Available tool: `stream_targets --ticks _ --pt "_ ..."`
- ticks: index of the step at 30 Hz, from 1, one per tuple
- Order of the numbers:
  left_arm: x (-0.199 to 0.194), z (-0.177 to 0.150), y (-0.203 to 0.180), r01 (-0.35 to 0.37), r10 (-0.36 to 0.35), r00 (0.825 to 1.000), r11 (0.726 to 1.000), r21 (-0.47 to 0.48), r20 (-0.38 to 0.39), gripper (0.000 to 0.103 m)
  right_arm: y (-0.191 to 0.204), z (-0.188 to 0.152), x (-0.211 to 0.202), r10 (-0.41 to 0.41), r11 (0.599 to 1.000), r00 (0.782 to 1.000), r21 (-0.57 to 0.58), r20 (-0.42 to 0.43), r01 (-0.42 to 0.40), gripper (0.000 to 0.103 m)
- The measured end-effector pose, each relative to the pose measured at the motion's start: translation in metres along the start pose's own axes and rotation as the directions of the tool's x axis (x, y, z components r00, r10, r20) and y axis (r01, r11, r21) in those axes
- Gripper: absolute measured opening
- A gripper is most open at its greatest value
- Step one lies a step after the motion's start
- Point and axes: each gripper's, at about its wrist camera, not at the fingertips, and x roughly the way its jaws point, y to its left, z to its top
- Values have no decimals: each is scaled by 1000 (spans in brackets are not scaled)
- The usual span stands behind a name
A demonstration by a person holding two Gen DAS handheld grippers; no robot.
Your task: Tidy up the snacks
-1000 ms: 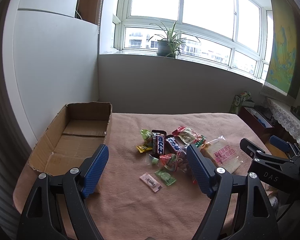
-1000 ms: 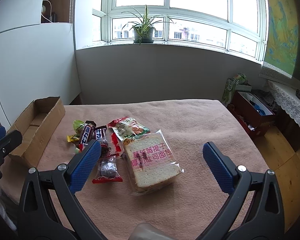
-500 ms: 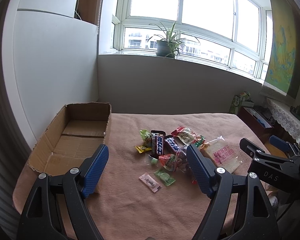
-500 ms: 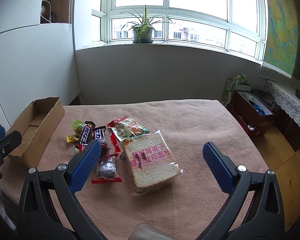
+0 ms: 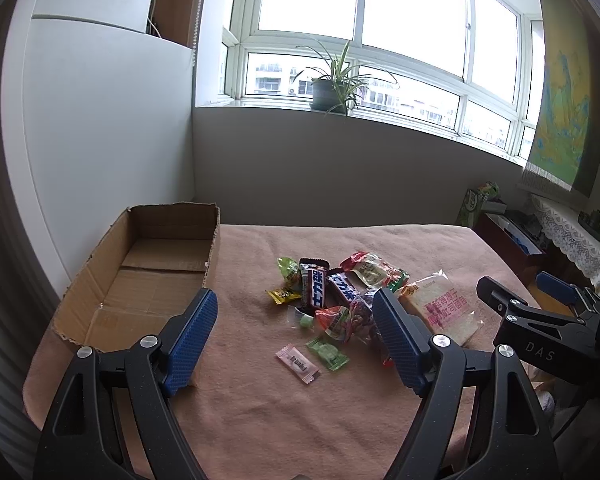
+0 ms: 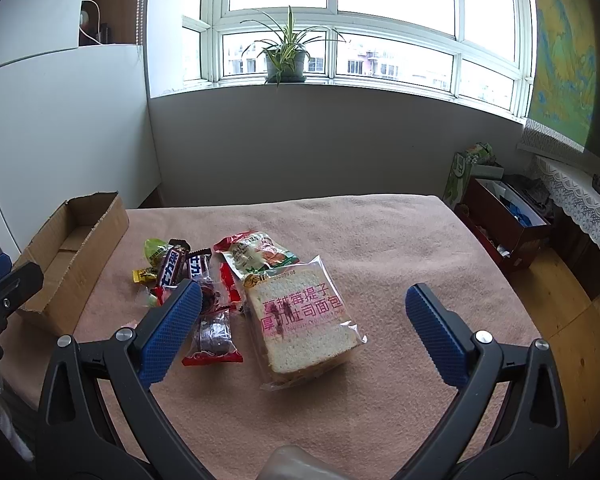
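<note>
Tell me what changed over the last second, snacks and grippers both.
Nothing visibly changed. The left gripper and right gripper hang open and empty over the table, the bread bag and the other snacks lie where they were, and the cardboard box has nothing in it.

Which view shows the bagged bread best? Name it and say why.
The right wrist view: the bagged bread lies whole and close between the open fingers, its pink print readable. In the left wrist view the bread sits far right, smaller, its near edge cut off by the left gripper's finger.
</note>
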Motion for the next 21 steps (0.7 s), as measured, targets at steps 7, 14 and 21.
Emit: stream_targets --ticks 7,14,21 --pt "0 -1 0 2 -2 1000 1000 -1 2 80 0 -1 1 3 1000 1000 1 -3 -3 103" --pt "2 -2 1 15 -15 1000 1000 -6 -15 80 -3 -3 5 7 1000 1000 8 -18 -7 103" --pt "9 -9 1 50 -51 997 999 -17 -61 80 -14 -6 13 33 999 998 24 -61 -32 103"
